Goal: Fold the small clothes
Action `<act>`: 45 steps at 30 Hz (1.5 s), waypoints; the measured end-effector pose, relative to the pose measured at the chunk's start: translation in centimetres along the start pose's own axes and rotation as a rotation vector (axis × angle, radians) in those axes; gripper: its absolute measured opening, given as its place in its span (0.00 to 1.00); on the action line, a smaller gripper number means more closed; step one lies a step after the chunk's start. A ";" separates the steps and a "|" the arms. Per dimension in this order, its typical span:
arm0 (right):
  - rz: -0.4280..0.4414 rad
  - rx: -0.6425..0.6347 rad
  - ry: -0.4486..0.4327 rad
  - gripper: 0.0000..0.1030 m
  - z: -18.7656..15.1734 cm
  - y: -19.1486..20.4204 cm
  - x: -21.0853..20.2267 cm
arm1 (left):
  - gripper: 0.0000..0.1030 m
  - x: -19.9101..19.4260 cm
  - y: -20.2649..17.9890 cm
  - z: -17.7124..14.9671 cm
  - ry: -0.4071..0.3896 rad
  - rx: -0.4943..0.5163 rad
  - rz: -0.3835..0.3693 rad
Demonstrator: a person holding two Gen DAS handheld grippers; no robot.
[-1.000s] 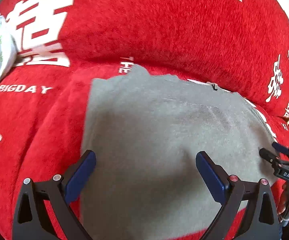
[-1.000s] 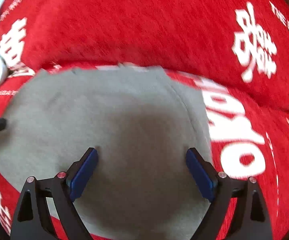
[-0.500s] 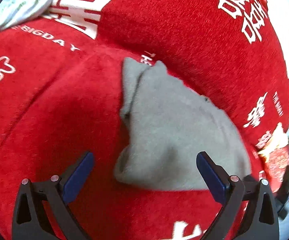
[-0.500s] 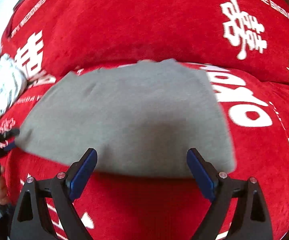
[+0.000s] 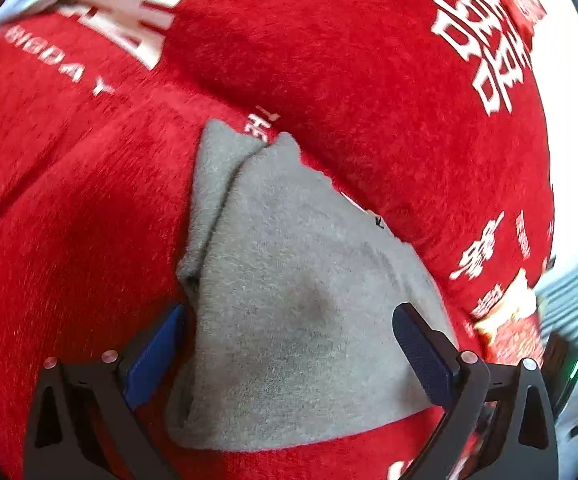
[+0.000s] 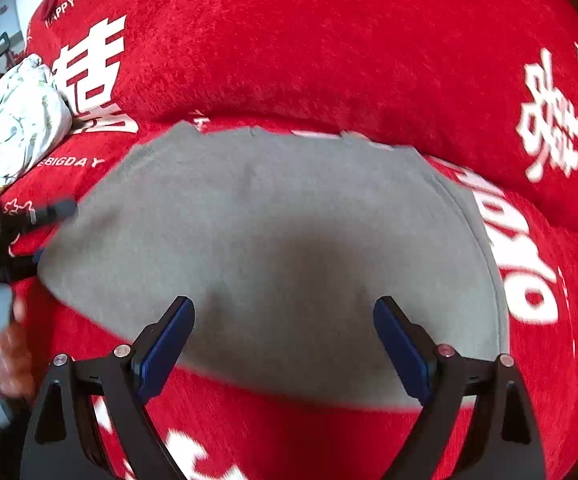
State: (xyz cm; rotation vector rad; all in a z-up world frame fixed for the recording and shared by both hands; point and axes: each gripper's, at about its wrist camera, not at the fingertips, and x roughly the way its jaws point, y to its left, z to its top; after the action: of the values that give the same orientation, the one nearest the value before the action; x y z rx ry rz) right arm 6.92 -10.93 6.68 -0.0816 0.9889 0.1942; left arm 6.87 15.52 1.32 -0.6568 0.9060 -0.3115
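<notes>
Your left tongs (image 5: 289, 344) stand wide open with nothing gripped: the grey garment (image 5: 289, 300) lies between the blue pads (image 5: 421, 352), its left edge just beside the pad at 8 o'clock. From this view the cloth is folded, with a narrower layer peeking out along its 11 o'clock edge, and it rests on the red sofa cover (image 5: 89, 220) printed with white characters.

Your right tongs (image 6: 285, 348) are also spread wide and hold nothing. The grey garment (image 6: 269, 232) fills the middle of this view, lying flat on the red sofa cover (image 6: 329, 60), its near hem crossing between the pads (image 6: 165, 344). At 9 o'clock your left tongs (image 6: 49, 212) show at the cloth's left edge; whether they touch it is too blurred to tell. A white patterned cloth bundle (image 6: 25, 116) sits at 10 o'clock, apart from the garment.
</notes>
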 end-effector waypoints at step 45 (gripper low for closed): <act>0.398 0.126 0.098 0.15 11.7 7.3 10.6 | 0.99 -2.0 2.3 -0.9 -0.130 0.024 -0.167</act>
State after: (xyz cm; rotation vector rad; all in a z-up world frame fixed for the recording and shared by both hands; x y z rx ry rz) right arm 20.77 -0.63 4.35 0.2246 1.1069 0.4952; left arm 4.92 17.99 0.68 -0.7241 0.7240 -0.4231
